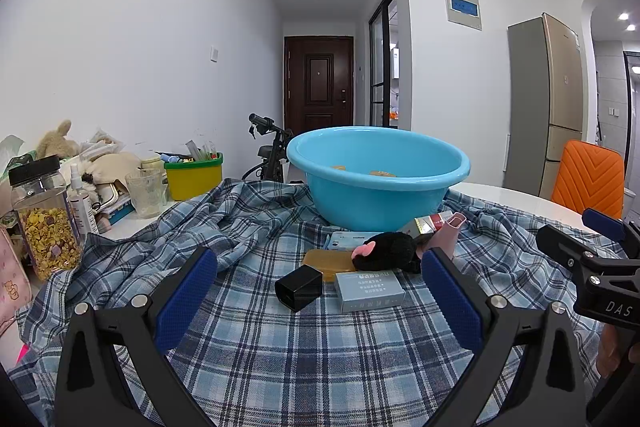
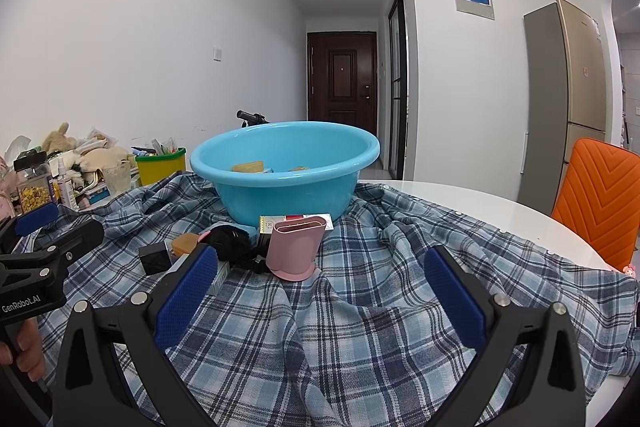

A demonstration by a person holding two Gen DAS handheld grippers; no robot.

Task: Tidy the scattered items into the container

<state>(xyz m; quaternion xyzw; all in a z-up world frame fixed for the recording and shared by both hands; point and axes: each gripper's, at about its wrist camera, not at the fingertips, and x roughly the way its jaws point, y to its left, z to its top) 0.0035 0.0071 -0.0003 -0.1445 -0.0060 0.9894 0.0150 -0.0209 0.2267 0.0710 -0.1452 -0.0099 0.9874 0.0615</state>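
i've got a few flat tan pieces already lying inside the blue basin, which sits on the plaid cloth over the worktop, but i judge most of the job is left. just in front of the basin a cluster waits: pink holder, black plush toy, black box, pale blue carton, tan block and a red-and-white pack. my left tool and right tool both stand wide apart, holding nothing.

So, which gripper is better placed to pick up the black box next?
Probably left. The black box lies straight ahead of the open left gripper; for the right gripper it sits off to the side.
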